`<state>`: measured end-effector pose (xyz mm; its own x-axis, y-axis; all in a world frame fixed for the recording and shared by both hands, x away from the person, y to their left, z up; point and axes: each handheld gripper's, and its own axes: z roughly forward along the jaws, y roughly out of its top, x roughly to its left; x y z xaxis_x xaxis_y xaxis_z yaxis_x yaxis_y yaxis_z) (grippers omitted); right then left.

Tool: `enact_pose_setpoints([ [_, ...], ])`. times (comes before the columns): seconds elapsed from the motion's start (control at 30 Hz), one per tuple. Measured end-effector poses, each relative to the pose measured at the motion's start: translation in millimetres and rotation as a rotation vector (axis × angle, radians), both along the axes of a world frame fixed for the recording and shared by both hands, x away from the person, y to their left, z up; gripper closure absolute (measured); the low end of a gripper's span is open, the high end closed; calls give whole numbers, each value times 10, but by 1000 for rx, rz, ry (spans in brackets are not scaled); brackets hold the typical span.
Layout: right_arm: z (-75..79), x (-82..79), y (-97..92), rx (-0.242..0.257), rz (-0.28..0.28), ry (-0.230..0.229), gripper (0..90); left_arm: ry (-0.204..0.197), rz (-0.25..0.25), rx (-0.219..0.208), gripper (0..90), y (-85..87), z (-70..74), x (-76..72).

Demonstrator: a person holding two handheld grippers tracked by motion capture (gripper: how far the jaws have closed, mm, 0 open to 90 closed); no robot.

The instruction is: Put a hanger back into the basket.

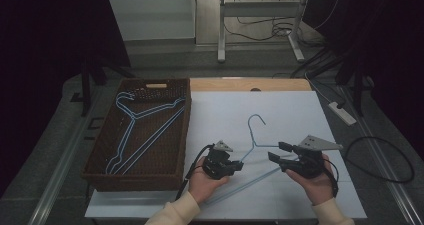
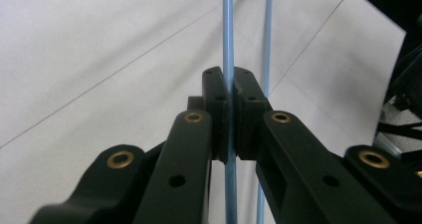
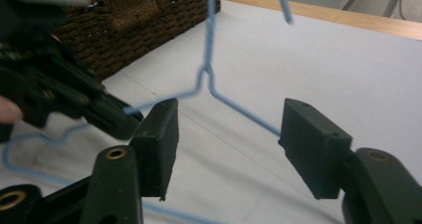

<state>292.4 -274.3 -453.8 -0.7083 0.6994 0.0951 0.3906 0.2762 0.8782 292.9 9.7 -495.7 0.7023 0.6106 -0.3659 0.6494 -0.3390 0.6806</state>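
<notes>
A white table (image 1: 300,110) takes up the middle of the high view, and a dark wicker basket (image 1: 102,155) sits on its left side, long axis running from lower left up toward the centre top. Inside the basket lie other light blue wire hangers (image 1: 140,130), overlapping flat on the bottom, hooks toward the far rim. To the right of the basket, in the lower middle of the frame, a single light blue wire hanger (image 1: 255,135) is on or just above the white surface; its hook points toward the top of the frame and its long bar slants from lower left to upper right. The left gripper (image 1: 239,166) has its jaws clamped on one wire shoulder of that hanger, the pads pinching the wire in the left gripper view. The right gripper (image 1: 278,152), lower right of centre, has its jaws wide apart, nothing pressed between them; the hanger's other shoulder runs just beyond them.
</notes>
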Motion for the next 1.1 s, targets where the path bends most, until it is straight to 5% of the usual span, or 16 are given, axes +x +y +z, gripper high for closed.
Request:
enact_pose_setpoints([
  [0.3,-53,-98,-317,47,-44,-26,368,-40,12,-55,864,105,266,-78],
  [0.6,-87,-96,-417,55,-53,-21,365,-86,31,-131,863,388,652,-98],
  [0.93,-178,-34,-440,32,-66,12,363,-169,65,-200,864,964,1061,-146],
  [1.1,-205,-30,-438,14,-72,19,367,-188,107,-220,863,1281,1150,-133],
])
